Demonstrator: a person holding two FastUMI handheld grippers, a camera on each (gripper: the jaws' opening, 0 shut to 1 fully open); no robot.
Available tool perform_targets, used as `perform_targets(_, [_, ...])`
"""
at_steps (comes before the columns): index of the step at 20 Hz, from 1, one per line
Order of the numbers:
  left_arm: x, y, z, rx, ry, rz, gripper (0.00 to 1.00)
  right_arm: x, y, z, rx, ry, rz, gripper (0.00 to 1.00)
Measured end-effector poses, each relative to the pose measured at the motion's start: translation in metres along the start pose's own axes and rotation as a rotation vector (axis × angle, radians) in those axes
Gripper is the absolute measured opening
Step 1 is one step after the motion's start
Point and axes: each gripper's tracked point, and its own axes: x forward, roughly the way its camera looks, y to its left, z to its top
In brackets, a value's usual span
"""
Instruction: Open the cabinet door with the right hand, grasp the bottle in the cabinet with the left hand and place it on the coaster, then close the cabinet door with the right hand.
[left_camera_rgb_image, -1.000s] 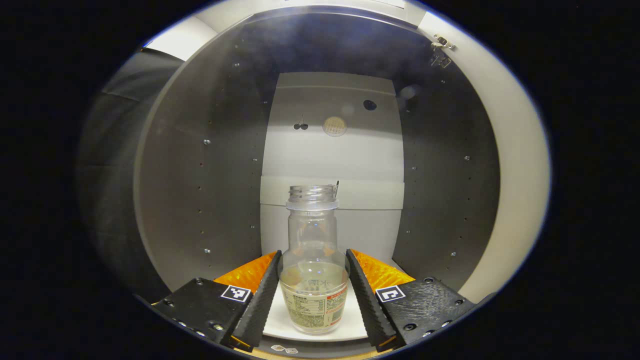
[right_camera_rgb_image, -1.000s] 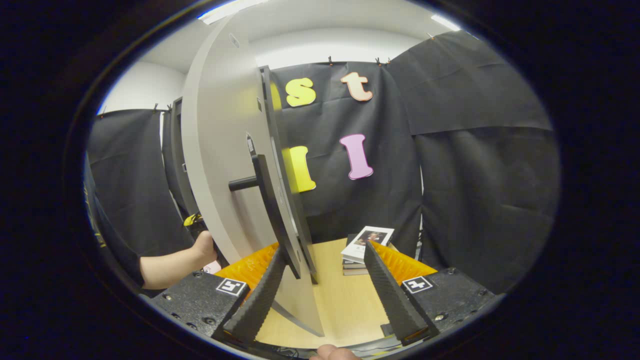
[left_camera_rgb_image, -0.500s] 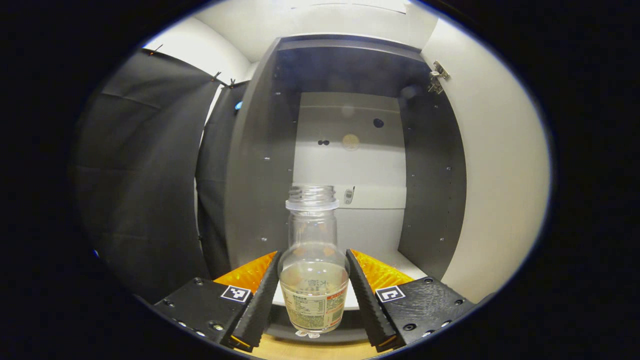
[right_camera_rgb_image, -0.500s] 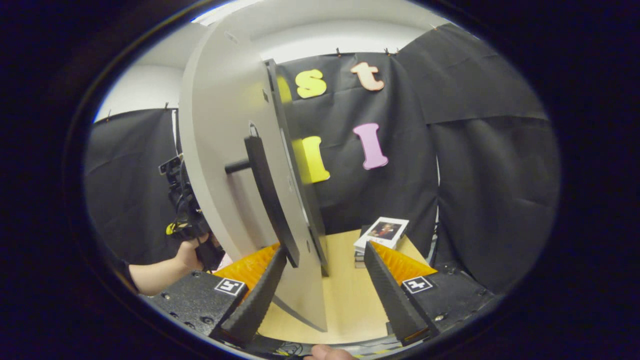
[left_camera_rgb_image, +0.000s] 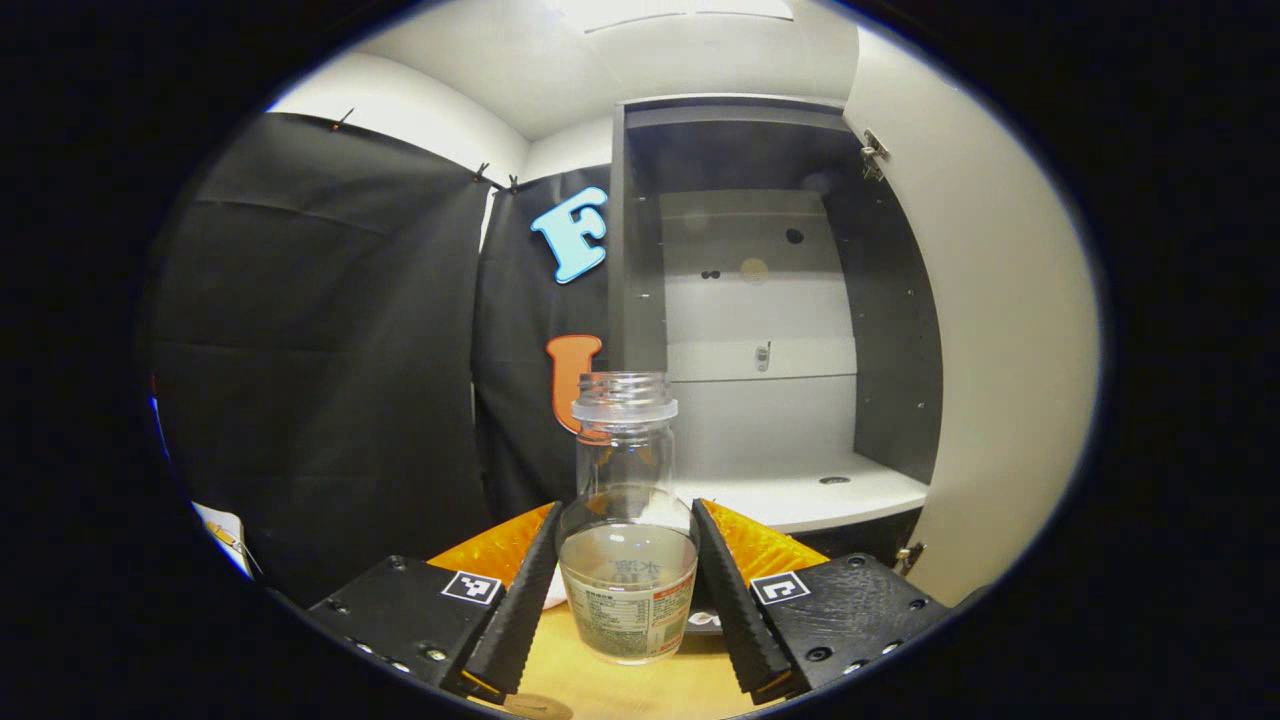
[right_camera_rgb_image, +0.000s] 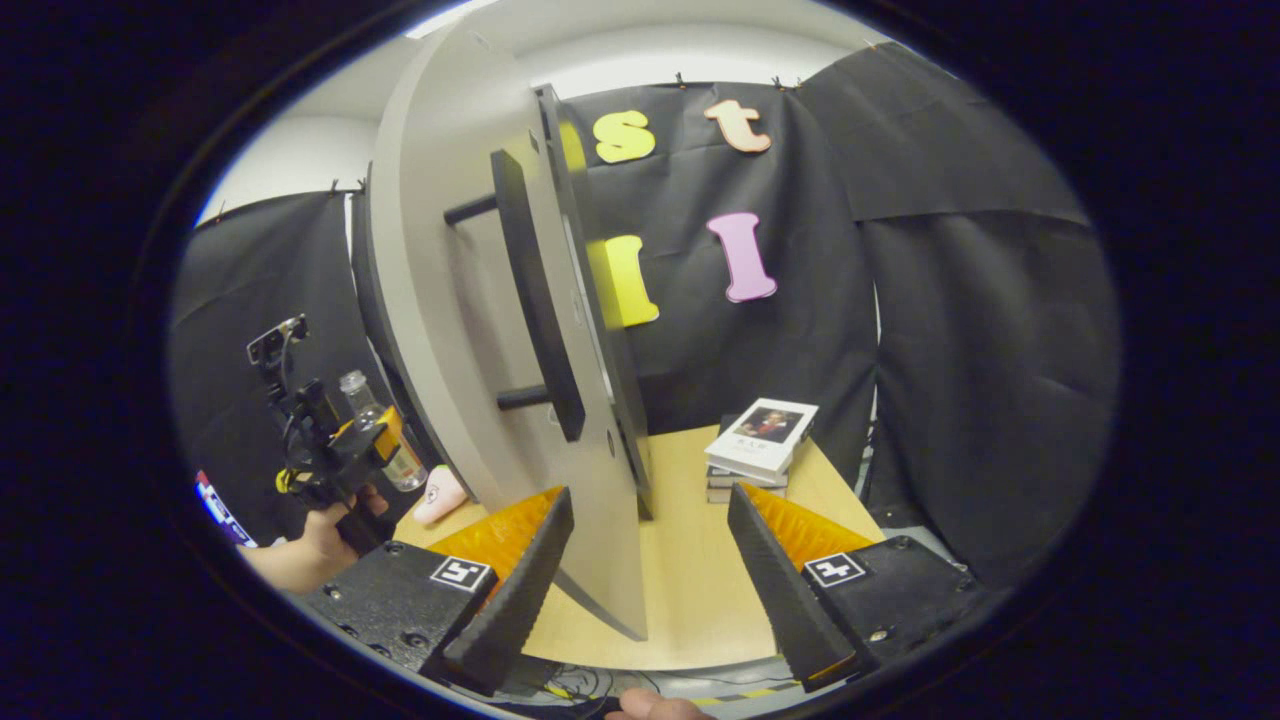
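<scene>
Black cloth (right_camera_rgb_image: 980, 330) hangs on every side as the booth's wall, clipped along its top edge. Above it runs a white wall (left_camera_rgb_image: 420, 100) and a pale ceiling with a bright light panel (left_camera_rgb_image: 680, 10). A light wooden bench (right_camera_rgb_image: 690, 570) fills the floor of the booth. At its far edge, against the cloth, sits a small stack of books (right_camera_rgb_image: 755, 450), the top one white with a picture on its cover. Cables (right_camera_rgb_image: 570, 690) trail along the near edge of the bench. The light is even and cool.
</scene>
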Motion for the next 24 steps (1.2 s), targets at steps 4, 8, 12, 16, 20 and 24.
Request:
perform_targets(4, [-0.01, 0.03, -0.03, 0.024, 0.011, 0.098, 0.75, 0.009, -0.026, -0.04, -0.049, 0.042, -0.14, 0.99])
perform_targets(8, [-0.021, 0.042, -0.077, 0.011, 0.083, 0.143, 0.76, 0.02, -0.042, -0.098, -0.103, 0.153, -0.2, 0.99])
perform_targets(12, [-0.037, 0.065, -0.123, 0.06, 0.161, 0.217, 0.76, 0.02, -0.065, -0.139, -0.103, 0.236, -0.273, 1.0])
perform_targets(16, [-0.042, 0.071, -0.15, 0.031, 0.167, 0.267, 0.76, 0.027, -0.07, -0.174, -0.111, 0.312, -0.286, 1.0])
perform_targets(20, [-0.044, 0.07, -0.164, 0.004, 0.172, 0.285, 0.76, 0.03, -0.063, -0.188, -0.199, 0.36, -0.269, 1.0])
perform_targets(24, [-0.044, 0.069, -0.169, 0.009, 0.145, 0.276, 0.76, 0.037, -0.057, -0.193, -0.183, 0.369, -0.249, 1.0])
